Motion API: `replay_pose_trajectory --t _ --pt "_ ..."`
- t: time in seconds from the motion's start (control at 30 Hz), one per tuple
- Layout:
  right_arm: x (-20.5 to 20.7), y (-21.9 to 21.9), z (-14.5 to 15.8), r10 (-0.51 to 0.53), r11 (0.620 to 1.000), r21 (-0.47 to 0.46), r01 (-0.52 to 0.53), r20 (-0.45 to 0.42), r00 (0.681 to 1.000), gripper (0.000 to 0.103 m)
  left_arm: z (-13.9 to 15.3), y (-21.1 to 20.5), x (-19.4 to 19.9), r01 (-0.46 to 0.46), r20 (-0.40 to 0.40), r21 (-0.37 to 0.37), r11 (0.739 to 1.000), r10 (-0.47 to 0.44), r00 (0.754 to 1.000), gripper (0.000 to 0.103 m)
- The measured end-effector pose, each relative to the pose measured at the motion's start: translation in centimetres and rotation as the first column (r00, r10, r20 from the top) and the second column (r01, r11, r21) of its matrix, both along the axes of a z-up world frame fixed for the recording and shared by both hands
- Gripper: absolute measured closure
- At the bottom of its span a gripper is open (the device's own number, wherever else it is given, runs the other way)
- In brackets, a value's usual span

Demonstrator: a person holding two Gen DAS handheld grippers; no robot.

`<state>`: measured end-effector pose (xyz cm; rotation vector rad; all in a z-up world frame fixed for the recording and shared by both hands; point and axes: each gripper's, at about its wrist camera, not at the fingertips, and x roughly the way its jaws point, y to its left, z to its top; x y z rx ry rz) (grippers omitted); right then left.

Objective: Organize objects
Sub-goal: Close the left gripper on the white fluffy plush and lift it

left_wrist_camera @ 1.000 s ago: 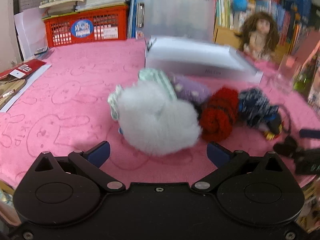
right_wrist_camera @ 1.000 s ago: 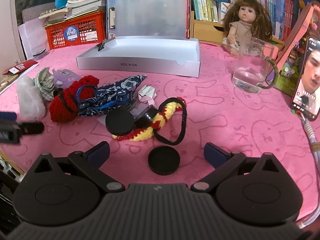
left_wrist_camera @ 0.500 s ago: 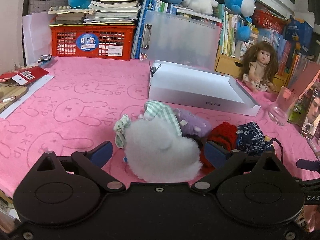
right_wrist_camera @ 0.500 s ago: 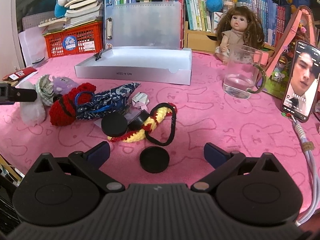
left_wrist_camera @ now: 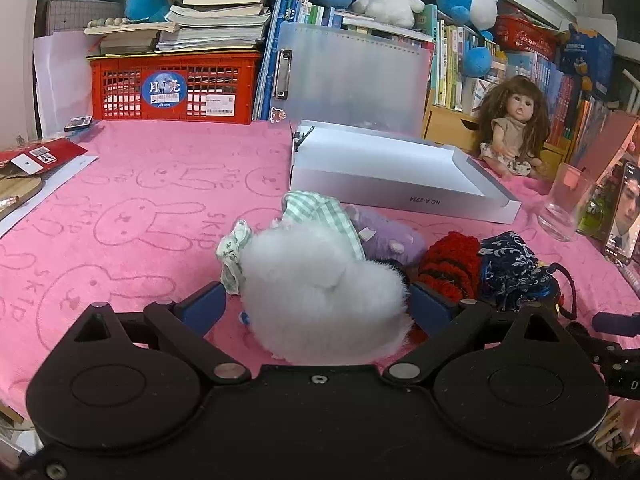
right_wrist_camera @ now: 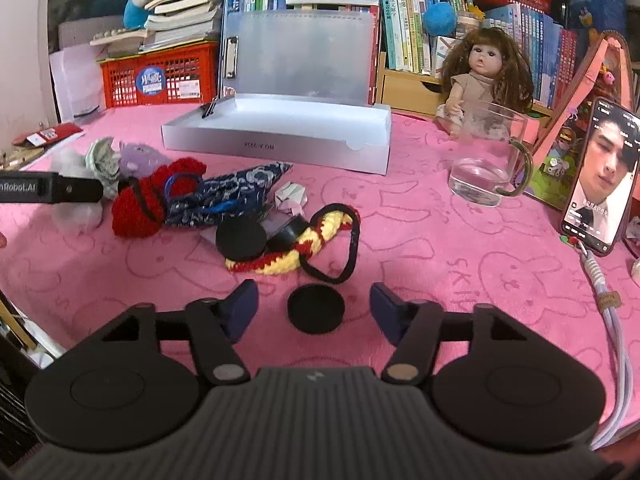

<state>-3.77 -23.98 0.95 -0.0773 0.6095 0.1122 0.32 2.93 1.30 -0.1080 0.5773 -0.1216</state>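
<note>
White fluffy pompom [left_wrist_camera: 324,300] bracketed by wide-spread left gripper [left_wrist_camera: 316,308], not yet pinched; closing needed next. Right gripper [right_wrist_camera: 314,306] wide around black disc [right_wrist_camera: 316,309], nothing held.

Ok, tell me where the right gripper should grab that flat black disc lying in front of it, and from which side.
Grip the black disc across its rim, coming straight down from above. It lies flat on the pink cloth, apart from the yarn pile, and sits between the right gripper fingers, whose jaws stand open wider than it. Its thin edge probably leaves little for a sideways approach.
</note>
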Motion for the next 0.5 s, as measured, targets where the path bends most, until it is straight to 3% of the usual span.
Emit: replay_pose_trajectory --t 0.1,0.27,0.4,0.5 --pt "-0.12 -0.2 -0.13 -0.005 1.0 0.007 0.005 -0.007 1.0 0.038 -0.15 -0.04 0.07 0.0 0.001 -0.004 1.0 0.0 1.0 0.013" --pt "0.0 -0.41 -0.35 -0.016 1.0 0.016 0.017 -0.025 1.0 0.061 -0.08 -0.27 -0.05 0.01 0.021 -0.003 1.0 -0.01 1.0 0.021" --pt "-0.06 -0.28 -0.34 -0.008 1.0 0.011 0.008 -0.021 1.0 0.066 0.05 -0.34 -0.19 0.0 0.036 0.008 1.0 0.0 0.999 0.035" --pt "-0.07 -0.32 -0.28 -0.023 1.0 0.007 0.023 -0.012 1.0 0.067 0.31 -0.14 -0.46 -0.01 0.03 -0.009 1.0 0.011 0.999 0.038"
